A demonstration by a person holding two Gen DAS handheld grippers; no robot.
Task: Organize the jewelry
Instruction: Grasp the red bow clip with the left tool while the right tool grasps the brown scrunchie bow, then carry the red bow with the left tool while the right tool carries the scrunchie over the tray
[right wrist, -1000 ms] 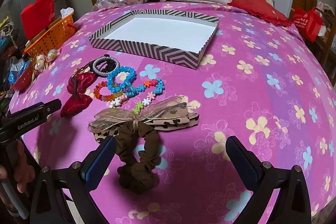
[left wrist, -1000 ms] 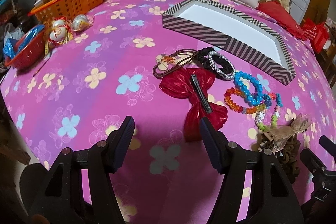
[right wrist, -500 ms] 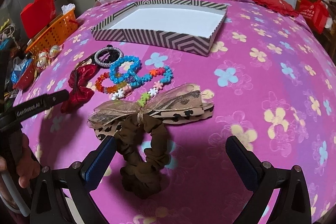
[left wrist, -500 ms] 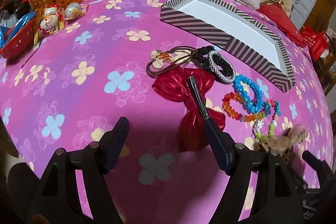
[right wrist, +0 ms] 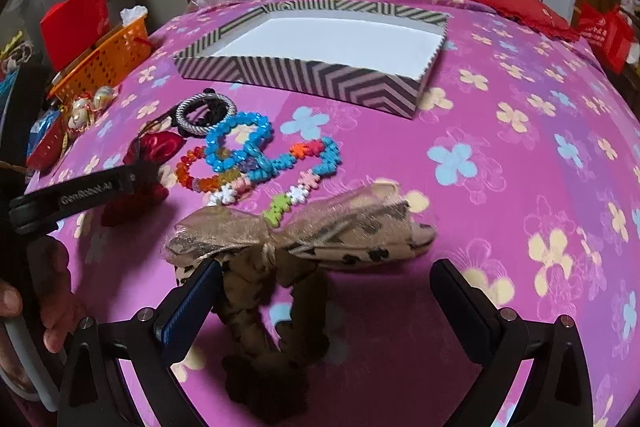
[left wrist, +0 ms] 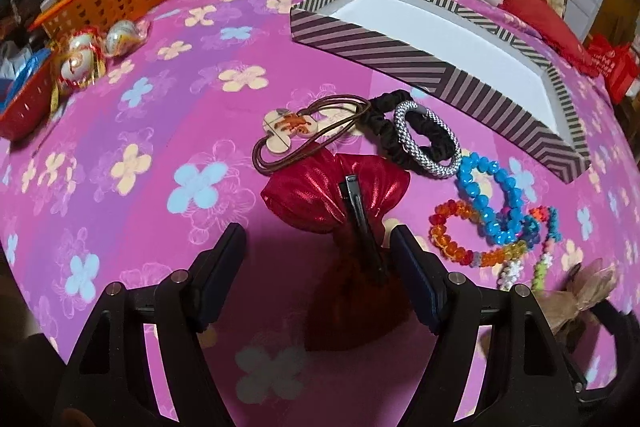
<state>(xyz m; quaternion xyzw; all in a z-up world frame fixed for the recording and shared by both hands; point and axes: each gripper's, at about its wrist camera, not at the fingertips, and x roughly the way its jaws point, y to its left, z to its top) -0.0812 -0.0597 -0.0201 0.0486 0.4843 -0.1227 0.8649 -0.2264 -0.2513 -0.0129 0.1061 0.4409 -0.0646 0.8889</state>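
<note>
The left gripper [left wrist: 316, 251] hangs spread wide over the near lobe of the shiny red bow [left wrist: 340, 223], whose black clip runs lengthwise away from it. The right gripper [right wrist: 324, 291], also agape, straddles the gauzy leopard-print scrunchie [right wrist: 280, 247]. The striped box [right wrist: 312, 67] lies beyond on the bed.

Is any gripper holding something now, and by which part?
Nothing is held. The left gripper is open around the red bow; the right gripper is open.
</note>
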